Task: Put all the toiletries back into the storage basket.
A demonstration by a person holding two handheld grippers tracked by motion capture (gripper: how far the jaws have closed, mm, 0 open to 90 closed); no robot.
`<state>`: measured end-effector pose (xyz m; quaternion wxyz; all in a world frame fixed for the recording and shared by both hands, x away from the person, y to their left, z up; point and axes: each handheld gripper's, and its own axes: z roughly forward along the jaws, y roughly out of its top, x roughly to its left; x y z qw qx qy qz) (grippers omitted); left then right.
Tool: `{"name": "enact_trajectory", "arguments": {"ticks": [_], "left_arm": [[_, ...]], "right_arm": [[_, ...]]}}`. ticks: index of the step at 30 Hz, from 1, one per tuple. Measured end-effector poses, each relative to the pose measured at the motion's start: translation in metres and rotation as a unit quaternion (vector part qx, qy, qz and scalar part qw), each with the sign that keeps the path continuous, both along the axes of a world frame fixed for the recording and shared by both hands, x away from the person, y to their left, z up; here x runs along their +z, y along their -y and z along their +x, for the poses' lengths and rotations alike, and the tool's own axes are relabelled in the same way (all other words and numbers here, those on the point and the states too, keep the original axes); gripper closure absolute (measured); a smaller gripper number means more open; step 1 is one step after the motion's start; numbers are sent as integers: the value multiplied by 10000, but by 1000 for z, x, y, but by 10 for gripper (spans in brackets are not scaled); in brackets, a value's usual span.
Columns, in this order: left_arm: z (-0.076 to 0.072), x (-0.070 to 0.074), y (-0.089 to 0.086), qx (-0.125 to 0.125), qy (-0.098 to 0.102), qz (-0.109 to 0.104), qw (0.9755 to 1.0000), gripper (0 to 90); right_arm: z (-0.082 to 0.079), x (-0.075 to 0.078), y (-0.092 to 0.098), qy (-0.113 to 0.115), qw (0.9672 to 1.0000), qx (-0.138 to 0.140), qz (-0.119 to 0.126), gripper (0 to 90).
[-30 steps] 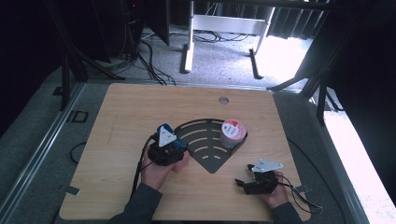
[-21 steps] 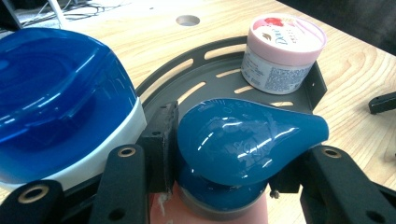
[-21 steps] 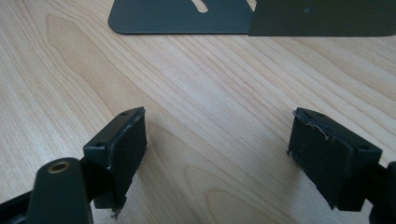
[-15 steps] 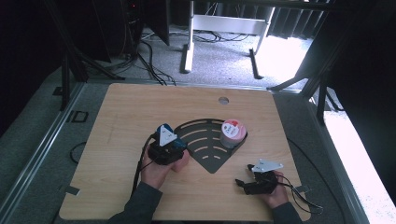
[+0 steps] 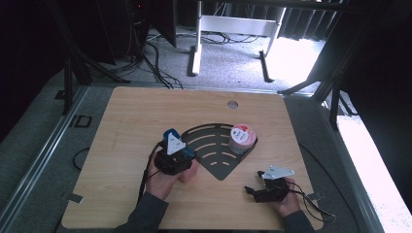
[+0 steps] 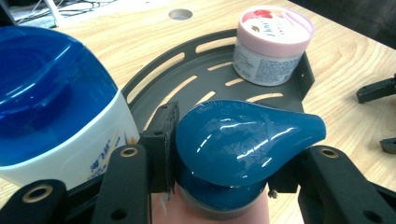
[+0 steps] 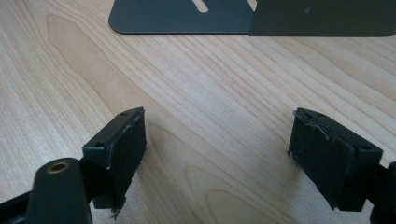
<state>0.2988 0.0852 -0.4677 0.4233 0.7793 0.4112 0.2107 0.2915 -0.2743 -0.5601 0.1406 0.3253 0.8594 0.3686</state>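
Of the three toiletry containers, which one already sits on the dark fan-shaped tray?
The pink-lidded jar, standing upright in the corner of the tray. The teal-capped bottle is between the left claw's jaws, and the blue-capped white bottle stands beside it.

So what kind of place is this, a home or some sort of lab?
Most likely a lab or test room. A plain wooden table stands inside a metal frame, loose cables run over the grey floor behind it, and dark curtains close off the back.

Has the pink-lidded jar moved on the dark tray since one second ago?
No. The pink-lidded jar stands at the same right corner of the dark tray.
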Motion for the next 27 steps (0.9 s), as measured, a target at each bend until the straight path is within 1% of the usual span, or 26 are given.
{"name": "enact_trajectory", "arguments": {"ticks": [3,9,19,27], "left_arm": [[-1,2,1,-19,12,-6,10000,529],[-5,8,4,-145,19,-16,9999,529],[-9,12,16,-381,12,-9,9993,529],[-8,13,28,-605,-8,-33,9982,529]], "right_arm": [[0,0,0,0,10000,1,-1,187],[0,0,0,-2,10000,0,3,187],[0,0,0,8,10000,7,1,187],[0,0,0,5,10000,7,0,186]]}}
